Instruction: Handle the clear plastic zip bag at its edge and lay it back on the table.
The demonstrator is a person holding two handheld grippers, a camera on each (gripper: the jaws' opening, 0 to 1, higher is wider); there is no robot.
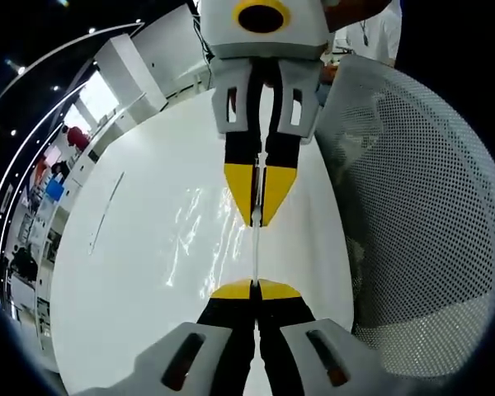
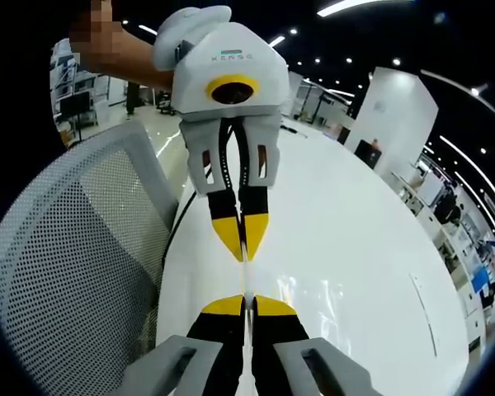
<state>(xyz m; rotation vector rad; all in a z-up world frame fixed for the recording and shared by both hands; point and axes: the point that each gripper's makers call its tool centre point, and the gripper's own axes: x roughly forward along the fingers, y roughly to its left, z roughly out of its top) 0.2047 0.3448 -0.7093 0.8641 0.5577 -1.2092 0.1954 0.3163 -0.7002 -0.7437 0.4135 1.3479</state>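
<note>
In the left gripper view, the left gripper (image 1: 254, 289) has its yellow-tipped jaws pressed together on the near edge of the clear bag (image 1: 200, 239). The bag's edge runs as a thin strip to the right gripper (image 1: 257, 216), clamped on it opposite. The rest of the bag spreads to the left above the white table (image 1: 132, 272). A mesh chair (image 1: 421, 214) stands at the right.

In the right gripper view, the right gripper (image 2: 246, 304) is closed on the bag edge (image 2: 246, 276), the left gripper (image 2: 242, 247) pinching it just beyond, over the table (image 2: 355, 247); the chair (image 2: 74, 247) is on the left.
</note>
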